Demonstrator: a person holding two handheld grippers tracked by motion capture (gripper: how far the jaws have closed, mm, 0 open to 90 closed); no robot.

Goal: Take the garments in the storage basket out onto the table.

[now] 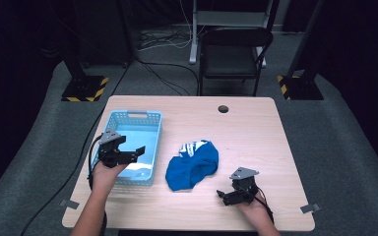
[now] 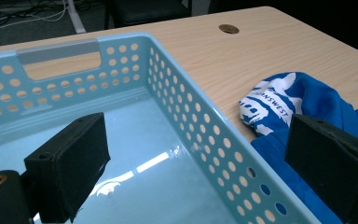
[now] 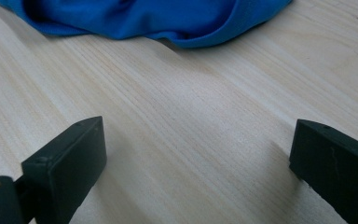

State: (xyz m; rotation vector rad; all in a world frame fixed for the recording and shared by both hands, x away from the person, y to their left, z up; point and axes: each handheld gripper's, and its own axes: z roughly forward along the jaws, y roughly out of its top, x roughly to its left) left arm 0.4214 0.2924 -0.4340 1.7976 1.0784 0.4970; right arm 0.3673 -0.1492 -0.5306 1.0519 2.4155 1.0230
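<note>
A crumpled blue shirt (image 1: 193, 165) with white print lies mid-table, to the right of a light blue perforated basket (image 1: 128, 119). My left gripper (image 1: 132, 154) hovers open over the basket's near half; in its own view the jaws are wide apart, one over the basket floor (image 2: 135, 163), the other over the basket's right wall with the shirt (image 2: 303, 105) beyond it. My right gripper (image 1: 222, 195) is open low over bare wood near the table's front edge, right of the shirt. The shirt's hem (image 3: 168, 21) lies ahead of its jaws, not touching them.
The wooden table (image 1: 256, 147) has a cable hole (image 1: 223, 108) near its far edge. A black chair (image 1: 234, 54) stands behind the table. Cables trail on the grey floor, and black stands with yellow-striped bases (image 1: 84, 88) flank the back corners.
</note>
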